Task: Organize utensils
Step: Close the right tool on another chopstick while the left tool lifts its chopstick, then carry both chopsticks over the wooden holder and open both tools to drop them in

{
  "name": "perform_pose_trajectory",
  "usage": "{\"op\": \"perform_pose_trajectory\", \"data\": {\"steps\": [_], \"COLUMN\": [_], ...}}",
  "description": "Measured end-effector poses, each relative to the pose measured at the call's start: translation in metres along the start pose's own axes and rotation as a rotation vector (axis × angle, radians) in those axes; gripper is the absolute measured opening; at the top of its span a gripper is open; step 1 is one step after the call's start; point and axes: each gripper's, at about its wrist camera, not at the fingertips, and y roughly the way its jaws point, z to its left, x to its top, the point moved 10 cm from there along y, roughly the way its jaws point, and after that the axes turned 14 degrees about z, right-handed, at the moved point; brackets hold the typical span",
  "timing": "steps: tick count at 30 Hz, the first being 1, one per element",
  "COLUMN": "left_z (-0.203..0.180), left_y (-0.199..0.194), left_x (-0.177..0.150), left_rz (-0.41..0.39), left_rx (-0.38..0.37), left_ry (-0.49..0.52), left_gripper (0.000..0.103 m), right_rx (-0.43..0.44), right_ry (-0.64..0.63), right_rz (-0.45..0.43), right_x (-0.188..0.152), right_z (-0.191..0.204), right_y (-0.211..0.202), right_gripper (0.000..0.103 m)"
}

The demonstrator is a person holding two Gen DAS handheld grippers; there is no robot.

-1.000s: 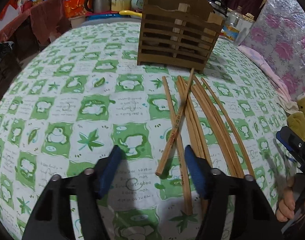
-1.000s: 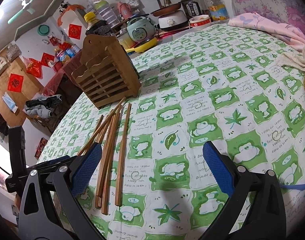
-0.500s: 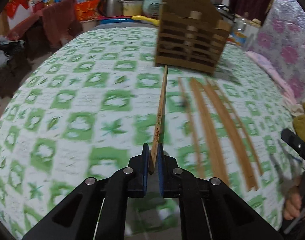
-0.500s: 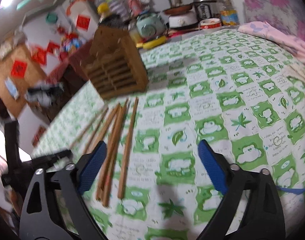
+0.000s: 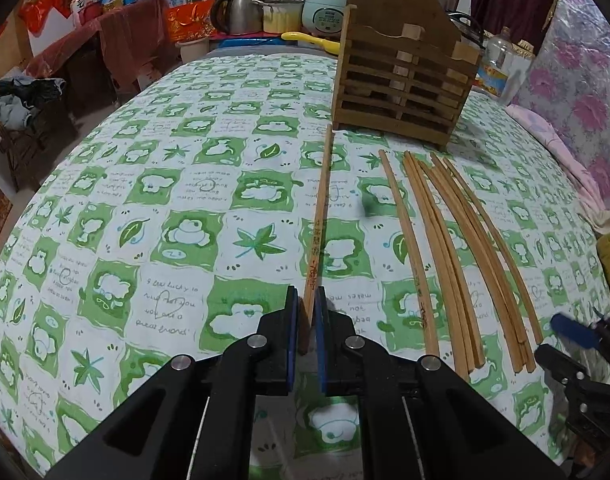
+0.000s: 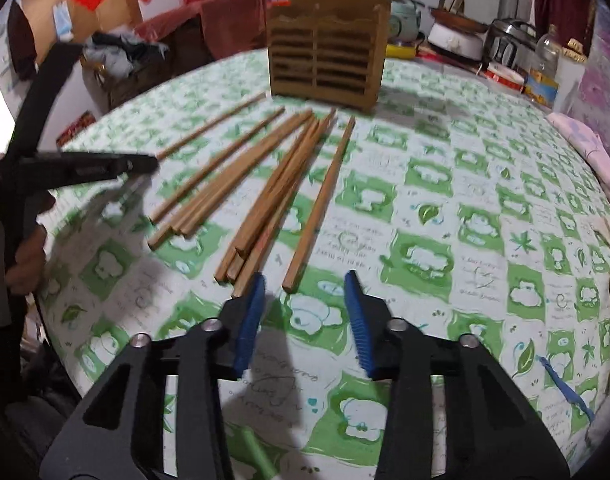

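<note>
Left gripper (image 5: 305,312) clamps one chopstick (image 5: 319,232); right gripper (image 6: 305,300), just narrowing, holds nothing.

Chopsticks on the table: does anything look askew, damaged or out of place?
Nothing looks damaged. The loose chopsticks lie fanned, uneven, in front of the wooden holder, none in it yet. One chopstick is clamped in the left gripper.

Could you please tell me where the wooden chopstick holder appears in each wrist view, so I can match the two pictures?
Left wrist view: wooden chopstick holder stands upper right of centre, seen corner-on.
Right wrist view: wooden chopstick holder stands top centre, slatted front facing the camera.
Shared landmark: the loose chopsticks on the green-patterned tablecloth, tips toward it.
</note>
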Motion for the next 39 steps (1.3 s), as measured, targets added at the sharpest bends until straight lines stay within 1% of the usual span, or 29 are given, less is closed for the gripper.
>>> {"op": "perform_pose_trajectory", "data": {"steps": [2, 3, 4, 6, 9, 17, 18, 20, 23, 27, 29, 31, 35, 37, 39], "left_z": [-0.001, -0.001, -0.001, -0.001, -0.001, -0.003, -0.003, -0.002, -0.003, -0.007, -0.01, -0.015, -0.027, -0.035, -0.042], "left_y": [0.0, 0.0, 0.001, 0.001, 0.001, -0.003, -0.005, -0.012, -0.02, -0.041, -0.058, -0.08, -0.116, -0.129, -0.134], "left_x": [0.0, 0.001, 0.001, 0.001, 0.001, -0.001, -0.001, -0.001, -0.001, 0.006, 0.013, 0.026, 0.05, 0.063, 0.073], "left_rz": [-0.002, -0.002, -0.002, -0.001, -0.001, -0.014, -0.02, -0.045, -0.05, -0.092, -0.124, -0.167, -0.242, -0.271, -0.274], "left_rx": [0.013, 0.019, 0.021, 0.019, 0.011, -0.001, -0.004, -0.04, -0.083, -0.081, -0.089, -0.083, -0.069, -0.062, -0.059], "left_ry": [0.004, 0.007, 0.006, 0.005, 0.001, 0.011, 0.007, -0.003, -0.017, -0.008, -0.005, 0.012, 0.041, 0.057, 0.066], "left_gripper": [0.009, 0.009, 0.009, 0.009, 0.009, 0.008, 0.007, 0.006, 0.006, 0.006, 0.006, 0.005, 0.003, 0.003, 0.003], "right_rx": [0.023, 0.023, 0.035, 0.059, 0.064, 0.034, 0.034, 0.039, 0.043, 0.027, 0.019, 0.01, 0.023, 0.032, 0.033], "right_ry": [0.028, 0.044, 0.074, 0.111, 0.127, 0.124, 0.131, 0.137, 0.139, 0.128, 0.118, 0.114, 0.121, 0.121, 0.124], "right_rz": [-0.001, -0.004, -0.006, -0.007, -0.002, -0.017, -0.031, -0.063, -0.099, -0.186, -0.227, -0.27, -0.335, -0.362, -0.377], "right_x": [0.001, 0.001, 0.001, 0.002, 0.003, 0.004, 0.004, 0.005, 0.01, 0.024, 0.033, 0.047, 0.073, 0.089, 0.1], "right_z": [-0.005, -0.008, -0.014, -0.02, -0.022, -0.022, -0.023, -0.024, -0.026, -0.026, -0.026, -0.026, -0.028, -0.028, -0.028], "right_y": [0.0, 0.0, 0.0, 0.0, 0.002, 0.0, -0.003, -0.01, -0.022, -0.054, -0.07, -0.087, -0.112, -0.123, -0.127], "right_gripper": [0.03, 0.02, 0.008, 0.006, 0.006, 0.006, 0.006, 0.006, 0.006, 0.006, 0.006, 0.006, 0.006, 0.006, 0.006]}}
